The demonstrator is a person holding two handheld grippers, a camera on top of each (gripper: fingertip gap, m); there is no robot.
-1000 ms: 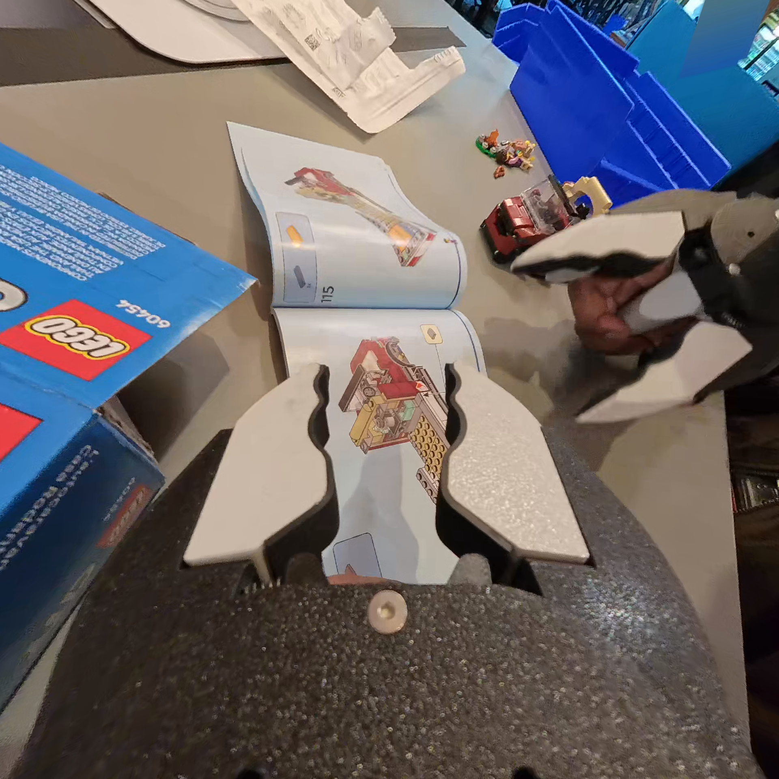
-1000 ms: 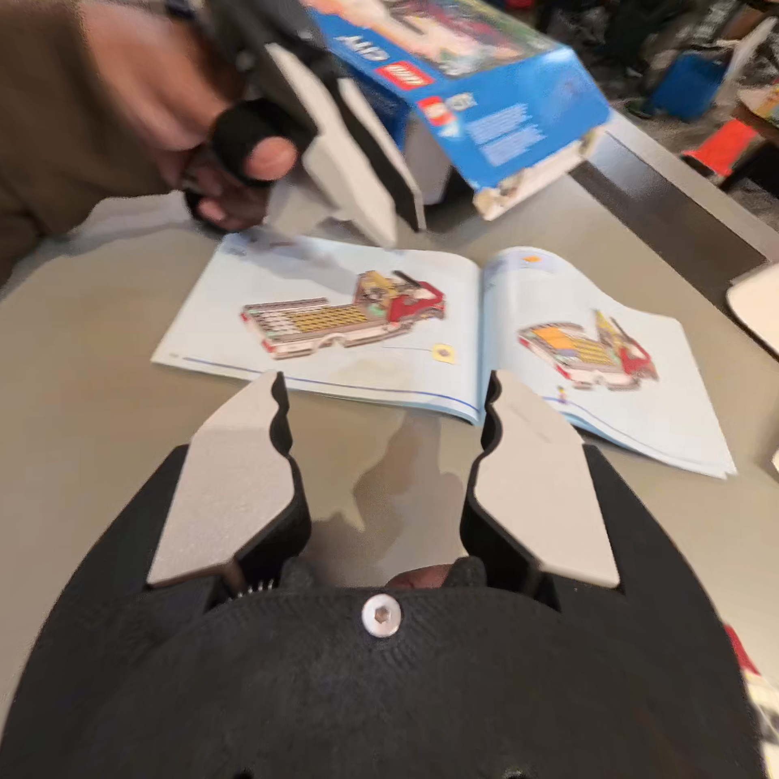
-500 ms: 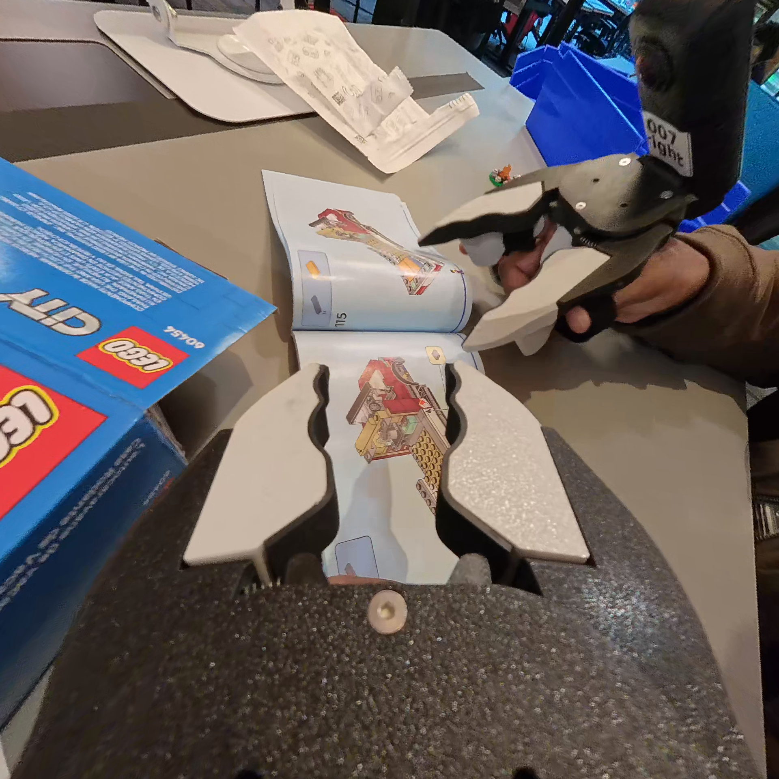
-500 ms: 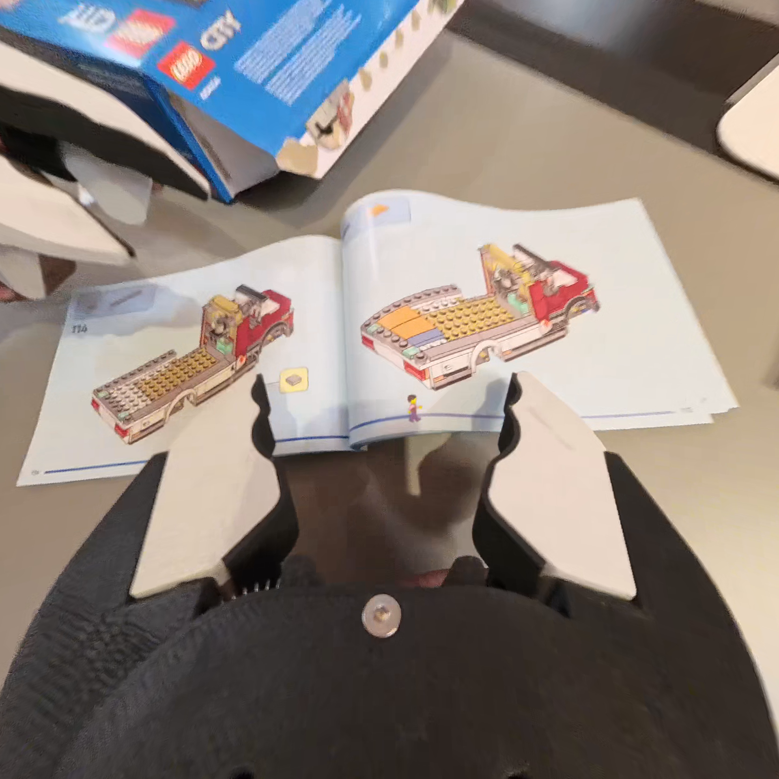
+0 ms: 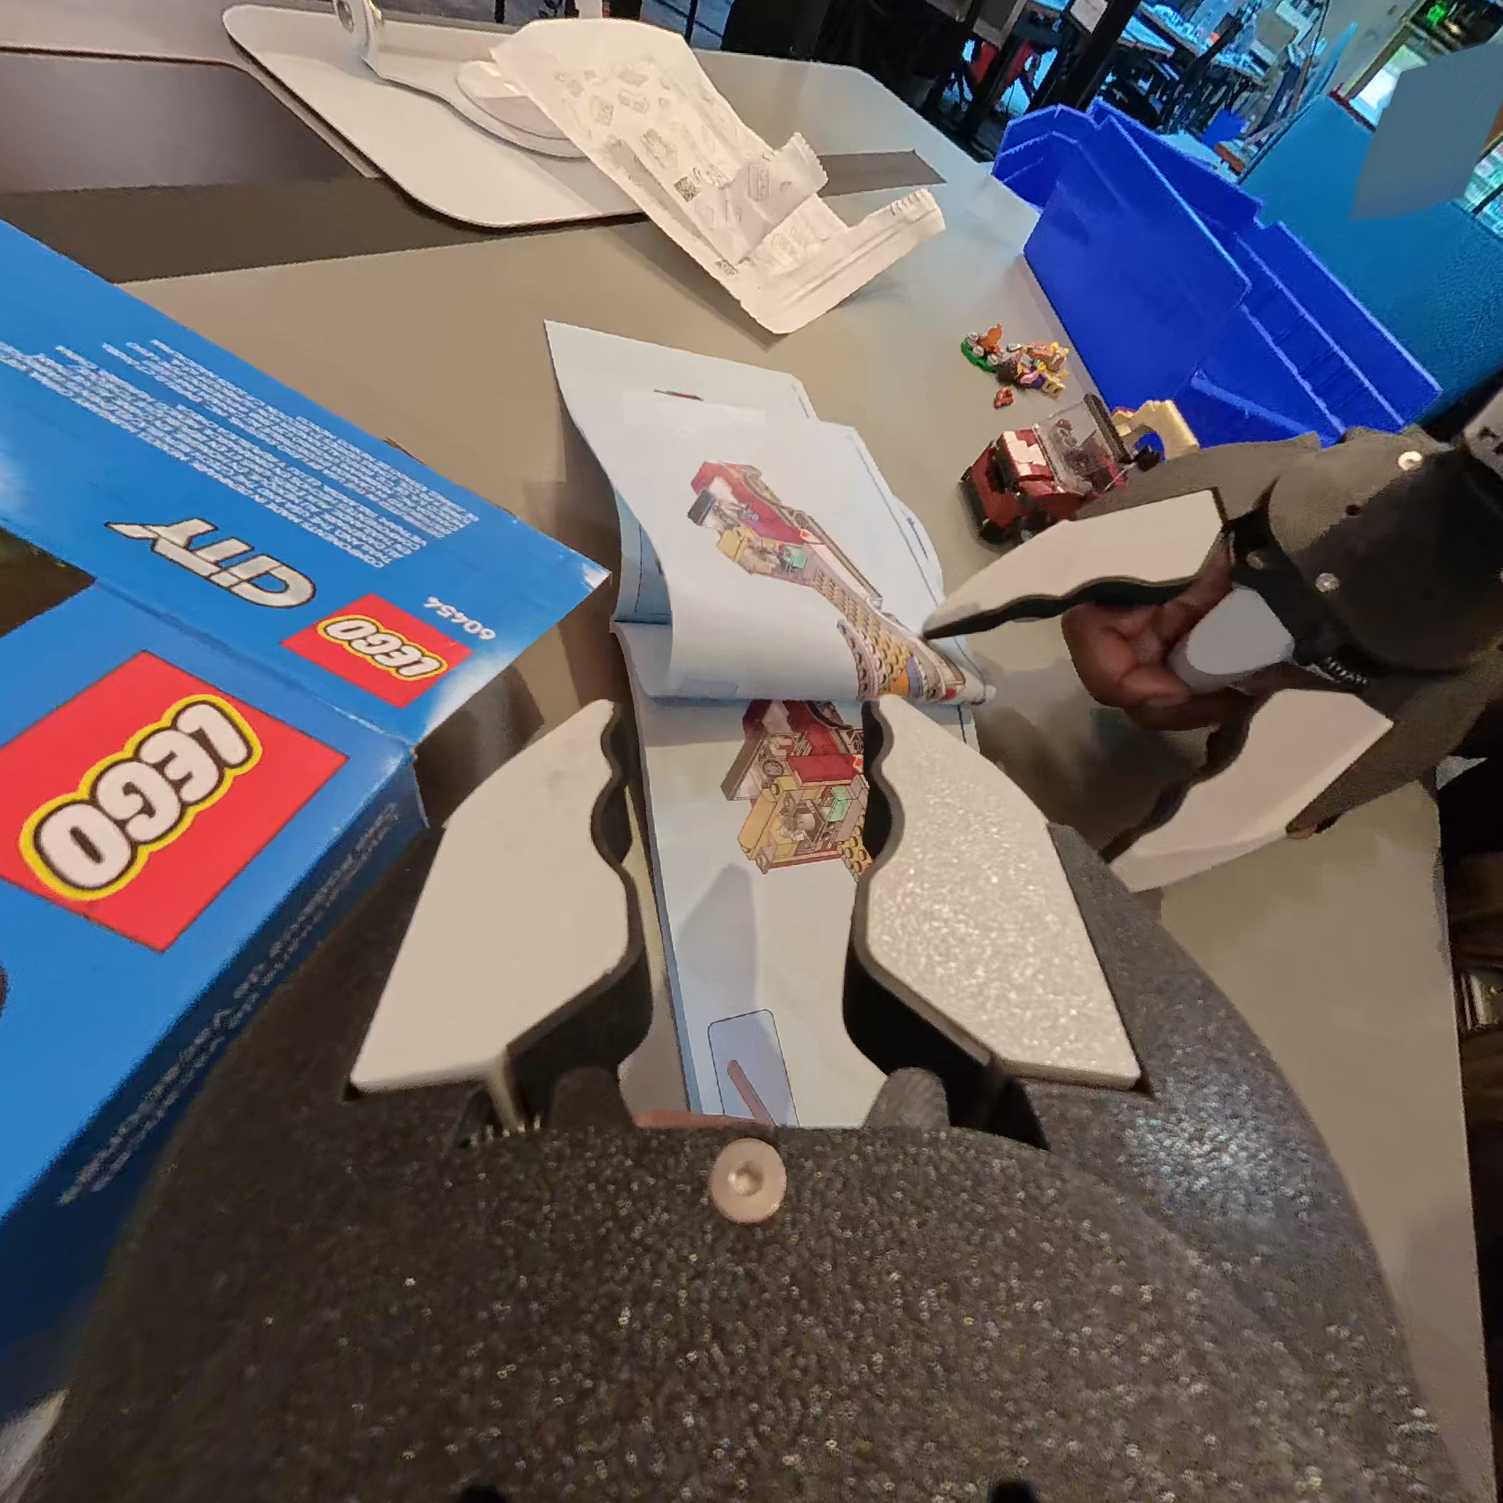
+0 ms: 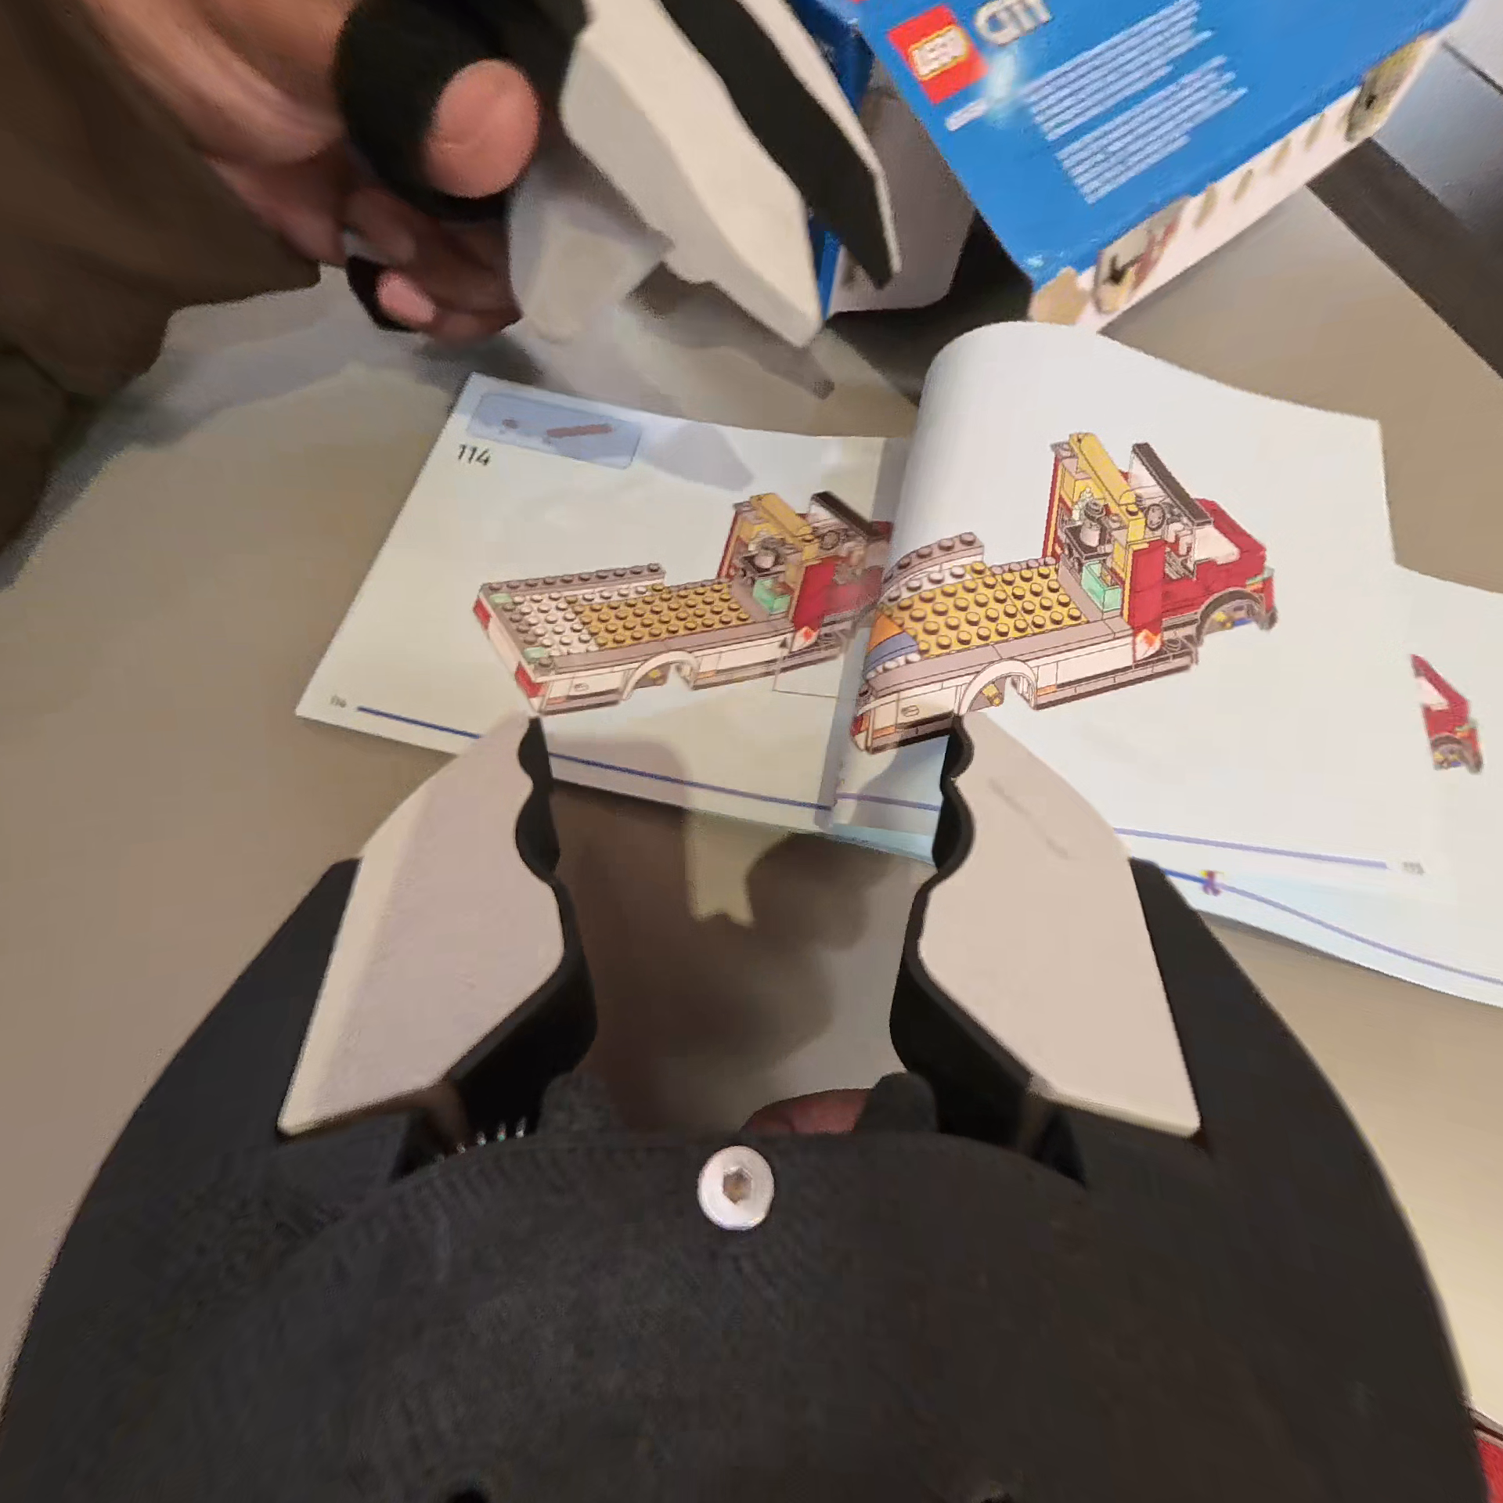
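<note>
Left gripper (image 5: 744, 716): fingers apart, nothing between them, above the near page of the open instruction booklet (image 5: 756, 935)
Right gripper (image 6: 740, 732): fingers wide apart, one tip touching a lifted page (image 6: 1139, 423)
Left view only: red brick truck (image 5: 1049, 480), blue bins (image 5: 1204, 268)
Both views: blue toy box (image 5: 203, 618) left of the booklet

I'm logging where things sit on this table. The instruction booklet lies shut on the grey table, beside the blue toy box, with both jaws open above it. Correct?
Not quite: the instruction booklet lies open, one page curling up by the right gripper, as the right wrist view shows. It does sit on the grey table beside the blue toy box, both grippers' jaws open, the left gripper included.
</note>
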